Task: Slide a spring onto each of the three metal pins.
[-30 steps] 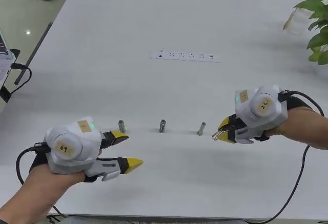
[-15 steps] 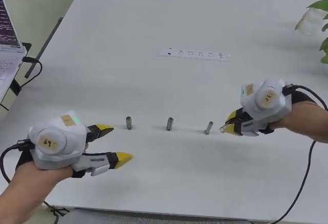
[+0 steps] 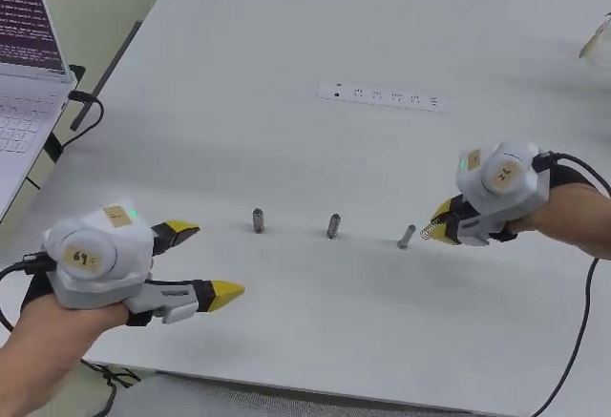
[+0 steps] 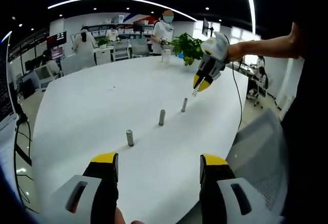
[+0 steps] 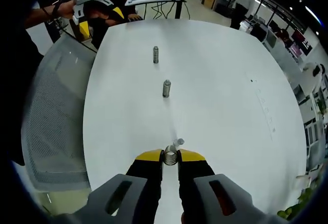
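Three short metal pins stand in a row on the white table: left pin (image 3: 258, 220), middle pin (image 3: 333, 225) and right pin (image 3: 407, 236). The left and middle pins look ringed with coils; the right pin looks bare and leans a little. My right gripper (image 3: 442, 231) is shut on a small spring (image 3: 427, 236), just right of the right pin. In the right gripper view the spring (image 5: 170, 156) sits between the yellow tips with the right pin (image 5: 179, 142) just beyond. My left gripper (image 3: 205, 260) is open and holds nothing, left of the row.
A white power strip (image 3: 382, 97) lies further back on the table. An open laptop (image 3: 29, 45) and a black cable (image 3: 81, 102) sit off the table's left edge. The table's near edge (image 3: 315, 390) runs just below the grippers. A potted plant (image 4: 187, 44) stands at the far end.
The head camera has swung, so the whole picture has shifted. My right gripper has brought the spring slightly closer to the right pin. The left gripper stays open in about the same place.
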